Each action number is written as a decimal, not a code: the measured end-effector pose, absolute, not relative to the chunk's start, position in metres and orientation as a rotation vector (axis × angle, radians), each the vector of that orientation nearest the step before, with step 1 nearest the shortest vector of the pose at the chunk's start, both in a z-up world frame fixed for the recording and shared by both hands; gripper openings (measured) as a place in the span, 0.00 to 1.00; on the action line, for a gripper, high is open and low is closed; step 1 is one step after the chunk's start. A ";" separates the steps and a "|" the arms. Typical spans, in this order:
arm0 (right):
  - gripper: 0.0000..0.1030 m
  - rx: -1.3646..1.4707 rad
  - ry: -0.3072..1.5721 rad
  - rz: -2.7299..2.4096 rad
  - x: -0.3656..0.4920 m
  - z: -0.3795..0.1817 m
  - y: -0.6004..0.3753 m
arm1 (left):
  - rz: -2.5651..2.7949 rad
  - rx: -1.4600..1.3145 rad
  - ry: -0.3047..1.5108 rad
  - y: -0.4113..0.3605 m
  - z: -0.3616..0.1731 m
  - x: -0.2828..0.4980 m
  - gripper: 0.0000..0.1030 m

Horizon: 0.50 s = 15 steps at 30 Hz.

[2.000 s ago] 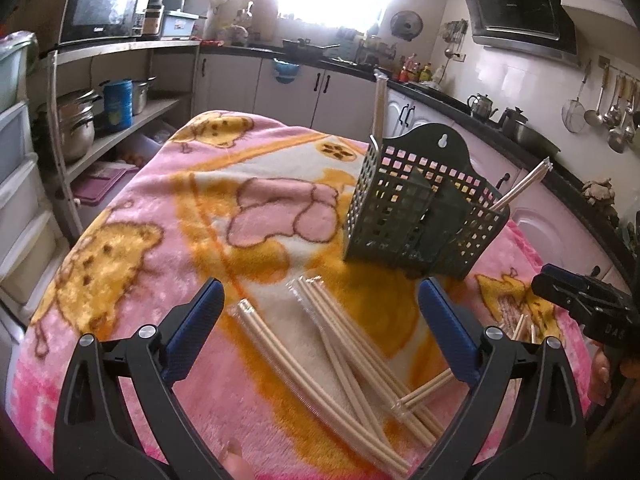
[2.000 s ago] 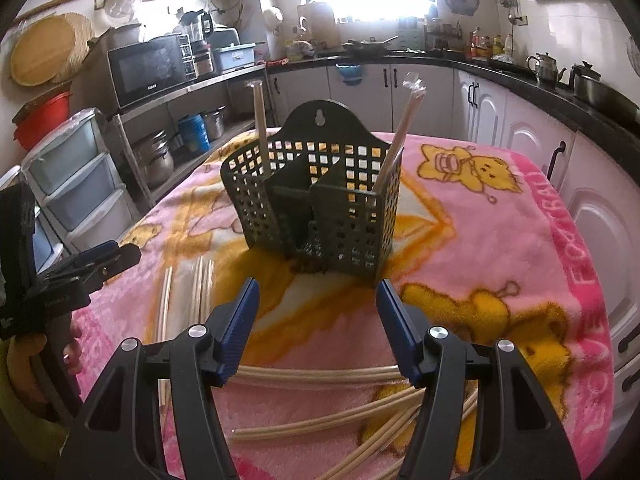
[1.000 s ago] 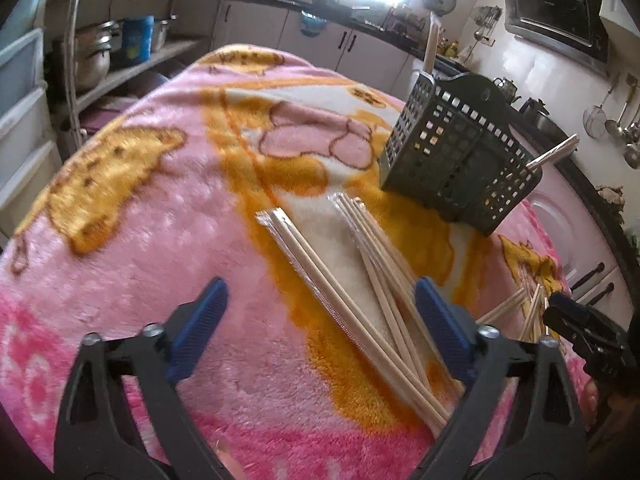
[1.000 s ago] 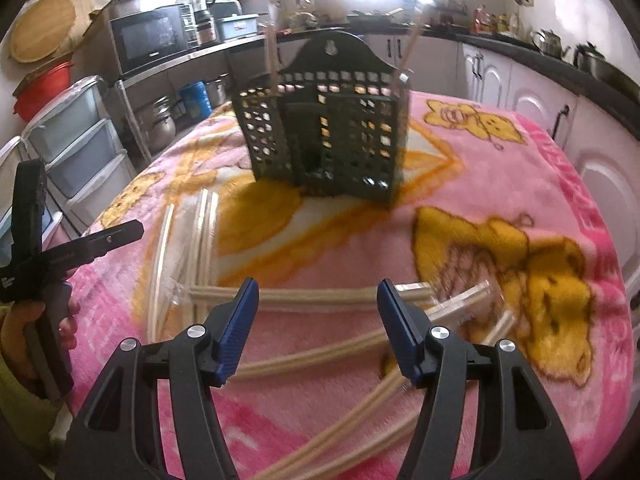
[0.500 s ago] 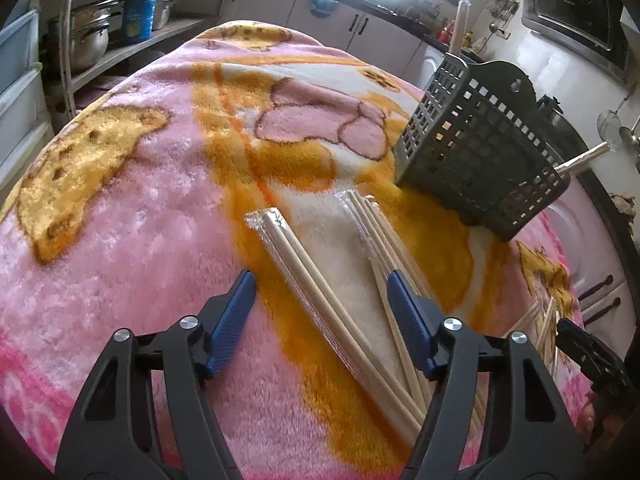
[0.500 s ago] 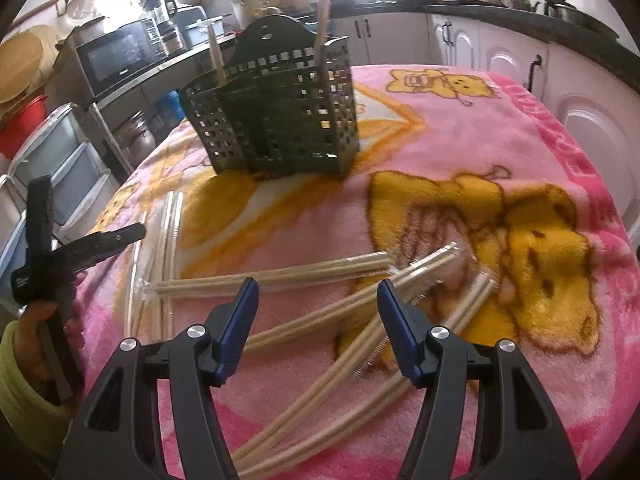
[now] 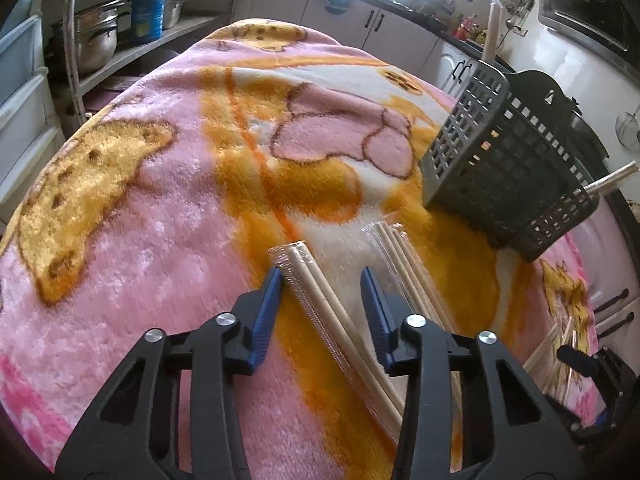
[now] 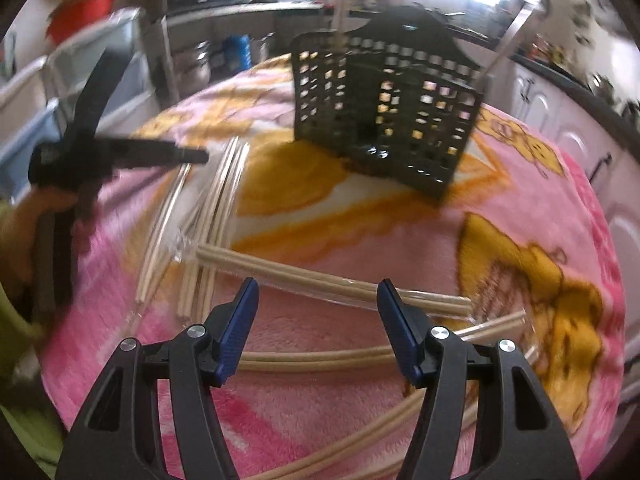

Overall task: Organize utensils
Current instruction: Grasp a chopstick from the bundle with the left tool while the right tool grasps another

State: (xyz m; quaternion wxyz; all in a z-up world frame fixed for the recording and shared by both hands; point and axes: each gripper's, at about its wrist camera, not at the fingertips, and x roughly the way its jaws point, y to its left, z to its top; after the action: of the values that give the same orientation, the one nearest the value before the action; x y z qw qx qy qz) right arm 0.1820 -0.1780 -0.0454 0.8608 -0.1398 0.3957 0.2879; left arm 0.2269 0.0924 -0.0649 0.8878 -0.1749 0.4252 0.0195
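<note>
Left gripper: fingers parted, straddling a wrapped chopstick pair that lies between the blue pads; whether either pad touches the wrapper cannot be told, and nothing is clenched.
Right gripper: fingers spread wide, holding nothing, low over the near edge of the blanket, with another wrapped pair lying crosswise between and just beyond its tips.
Loose chopsticks: a second bundle lies just right of the left gripper's pair, pointing toward the basket; in the right view more pairs curve across the near blanket, and a cluster lies at the left.
Utensil basket: dark perforated plastic, standing on the far right part of the blanket; one wrapped pair stands upright in it, another leans out at its right side.
Blanket: pink and orange fleece with bear figures.
Writing: none legible; the right view is motion-blurred.
Background: steel pots and a blue can on shelves at the far left.
</note>
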 end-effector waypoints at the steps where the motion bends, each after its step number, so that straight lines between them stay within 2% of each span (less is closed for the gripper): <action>1: 0.58 -0.314 0.836 0.605 0.183 -0.048 -0.175 | 0.043 -0.364 0.884 0.093 -0.065 0.228 0.27; 6: 0.58 -0.414 0.832 0.636 0.184 -0.055 -0.157 | 0.056 -0.370 0.886 0.100 -0.066 0.235 0.15; 15: 0.58 -0.527 0.818 0.670 0.202 -0.061 -0.125 | 0.050 -0.365 0.892 0.103 -0.065 0.241 0.13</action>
State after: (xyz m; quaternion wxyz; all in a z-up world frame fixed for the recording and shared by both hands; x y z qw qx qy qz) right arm 0.2024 -0.1251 -0.0607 0.8306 -0.2486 0.3855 0.3157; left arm 0.2413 0.1031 -0.0648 0.8858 -0.1754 0.4290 0.0241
